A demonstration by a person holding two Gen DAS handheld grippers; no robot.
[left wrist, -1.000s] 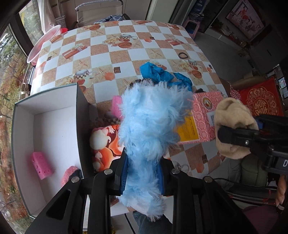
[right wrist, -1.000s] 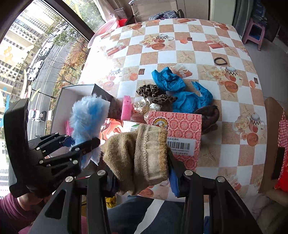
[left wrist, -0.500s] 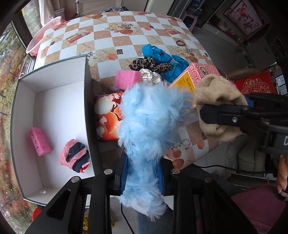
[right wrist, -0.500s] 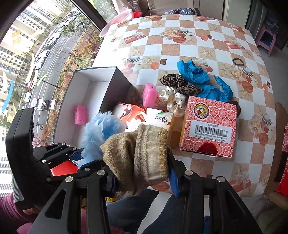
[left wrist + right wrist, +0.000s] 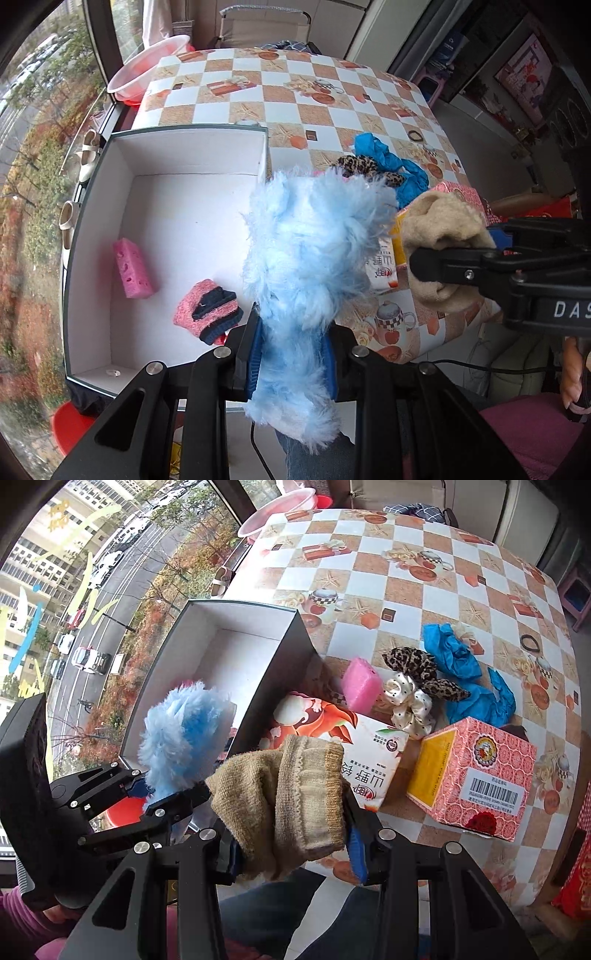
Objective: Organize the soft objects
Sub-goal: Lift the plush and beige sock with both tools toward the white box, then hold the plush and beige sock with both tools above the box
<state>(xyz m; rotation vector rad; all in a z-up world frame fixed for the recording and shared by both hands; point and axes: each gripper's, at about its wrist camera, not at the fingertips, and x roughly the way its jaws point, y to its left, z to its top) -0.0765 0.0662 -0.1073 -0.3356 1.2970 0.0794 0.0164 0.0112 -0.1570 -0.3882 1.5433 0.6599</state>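
Note:
My left gripper (image 5: 293,360) is shut on a fluffy light-blue soft toy (image 5: 314,251), held near the right wall of the open white box (image 5: 184,206); the toy also shows in the right wrist view (image 5: 181,734). In the box lie a pink sponge (image 5: 132,268) and a pink-and-navy knit piece (image 5: 208,310). My right gripper (image 5: 295,849) is shut on a beige knit sock (image 5: 291,801), held above the table's near edge, right of the box (image 5: 221,653). The sock also shows in the left wrist view (image 5: 443,236).
On the checkered table (image 5: 406,572) lie a pink sponge (image 5: 361,684), a white dotted scrunchie (image 5: 410,705), a leopard scrunchie (image 5: 417,668), blue cloth (image 5: 465,672), a red-patterned carton (image 5: 476,775) and an orange-white pack (image 5: 332,746). A pink basin (image 5: 147,74) sits at the far left corner.
Both grippers moved left toward the white box, each still holding its object. The box interior now fills more of the left wrist view.

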